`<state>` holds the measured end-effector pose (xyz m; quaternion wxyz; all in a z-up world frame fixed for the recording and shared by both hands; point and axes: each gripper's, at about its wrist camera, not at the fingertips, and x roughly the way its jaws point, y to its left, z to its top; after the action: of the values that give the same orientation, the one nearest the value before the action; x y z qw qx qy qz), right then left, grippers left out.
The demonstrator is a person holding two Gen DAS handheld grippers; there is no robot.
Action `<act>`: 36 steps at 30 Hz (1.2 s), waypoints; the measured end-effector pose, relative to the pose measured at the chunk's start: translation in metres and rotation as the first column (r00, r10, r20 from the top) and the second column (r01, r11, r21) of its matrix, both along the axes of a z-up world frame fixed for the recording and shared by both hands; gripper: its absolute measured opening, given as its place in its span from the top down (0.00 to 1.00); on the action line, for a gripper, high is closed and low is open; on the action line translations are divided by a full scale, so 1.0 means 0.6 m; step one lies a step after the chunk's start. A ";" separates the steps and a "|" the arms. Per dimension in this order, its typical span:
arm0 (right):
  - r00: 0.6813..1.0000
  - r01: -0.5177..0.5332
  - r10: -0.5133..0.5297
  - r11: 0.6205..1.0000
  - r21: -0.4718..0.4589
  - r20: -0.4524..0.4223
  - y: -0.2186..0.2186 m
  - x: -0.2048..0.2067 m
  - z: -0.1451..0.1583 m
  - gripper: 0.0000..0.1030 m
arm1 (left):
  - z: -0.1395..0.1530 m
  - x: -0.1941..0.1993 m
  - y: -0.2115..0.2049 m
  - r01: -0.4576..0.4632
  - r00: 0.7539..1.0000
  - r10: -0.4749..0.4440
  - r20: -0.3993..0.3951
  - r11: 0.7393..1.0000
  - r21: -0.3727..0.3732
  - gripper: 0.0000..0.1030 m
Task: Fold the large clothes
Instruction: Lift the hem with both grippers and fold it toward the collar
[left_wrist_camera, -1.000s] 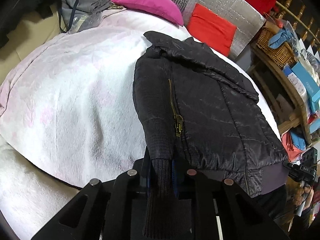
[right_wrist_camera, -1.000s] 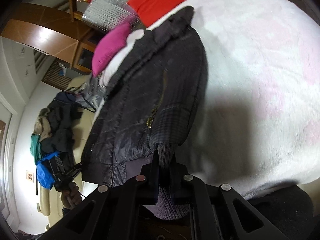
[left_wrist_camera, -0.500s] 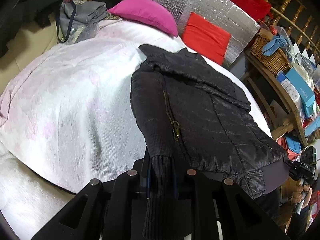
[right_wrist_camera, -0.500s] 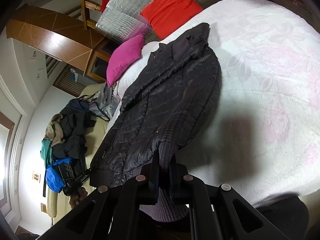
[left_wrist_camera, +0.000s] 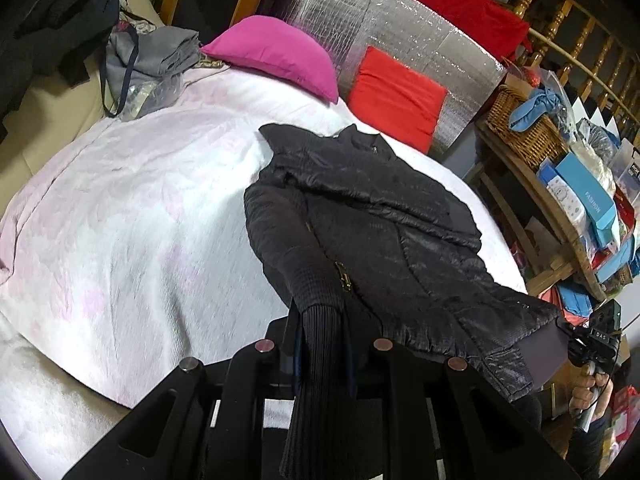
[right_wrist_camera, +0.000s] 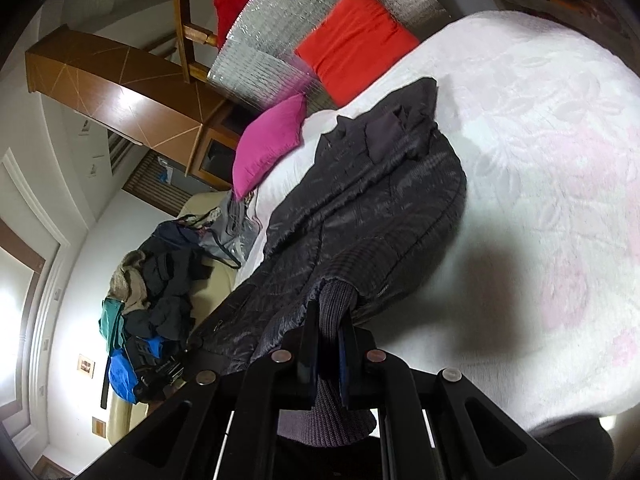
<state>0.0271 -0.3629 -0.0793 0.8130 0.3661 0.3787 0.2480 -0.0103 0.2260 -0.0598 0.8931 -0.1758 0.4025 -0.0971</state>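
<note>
A black quilted jacket [left_wrist_camera: 384, 232] lies on the white bedspread [left_wrist_camera: 132, 208], collar toward the pillows, both sleeves folded over its front. My left gripper [left_wrist_camera: 323, 344] is shut on one ribbed knit cuff [left_wrist_camera: 320, 360], lifting that sleeve off the bed. In the right wrist view the same jacket [right_wrist_camera: 360, 200] stretches away from my right gripper [right_wrist_camera: 330, 344], which is shut on the other ribbed cuff [right_wrist_camera: 334, 300]. The hem end of the jacket hangs raised between the two grippers. My right gripper [left_wrist_camera: 592, 340] also shows at the left wrist view's right edge.
A magenta pillow [left_wrist_camera: 276, 54] and a red cushion [left_wrist_camera: 396, 96] lean on a silver padded headboard [left_wrist_camera: 400, 28]. Grey folded clothes [left_wrist_camera: 156, 56] sit at the bed's far left. A wooden shelf with a wicker basket [left_wrist_camera: 524, 128] and boxes stands right. A clothes pile [right_wrist_camera: 160, 280] lies on a sofa.
Both grippers have risen with the cuffs, lifting the jacket's lower part off the bed. More of the headboard and room shows in both views.
</note>
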 end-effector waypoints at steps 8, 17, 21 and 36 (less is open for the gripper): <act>0.999 0.027 -0.027 0.999 0.026 0.024 -0.009 0.025 0.023 0.92 | 0.038 0.028 -0.006 0.012 0.999 -0.012 0.039 1.000 0.001 0.83; 0.996 0.050 -0.053 0.998 0.036 0.072 -0.011 0.056 0.073 0.92 | 0.079 0.063 -0.008 0.013 0.997 -0.012 0.080 1.000 -0.019 0.83; 0.995 0.058 -0.061 0.998 0.032 0.080 -0.010 0.071 0.088 0.92 | 0.087 0.077 -0.008 -0.001 0.996 0.002 0.085 1.000 -0.010 0.83; 0.993 0.080 -0.082 0.997 0.021 0.081 -0.004 0.132 0.114 0.92 | 0.104 0.115 -0.027 -0.042 0.995 0.036 0.093 0.997 0.066 0.83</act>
<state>0.1061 -0.3655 -0.0111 0.8340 0.3777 0.3279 0.2329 0.0585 0.2101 0.0025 0.9179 -0.1487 0.3605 -0.0740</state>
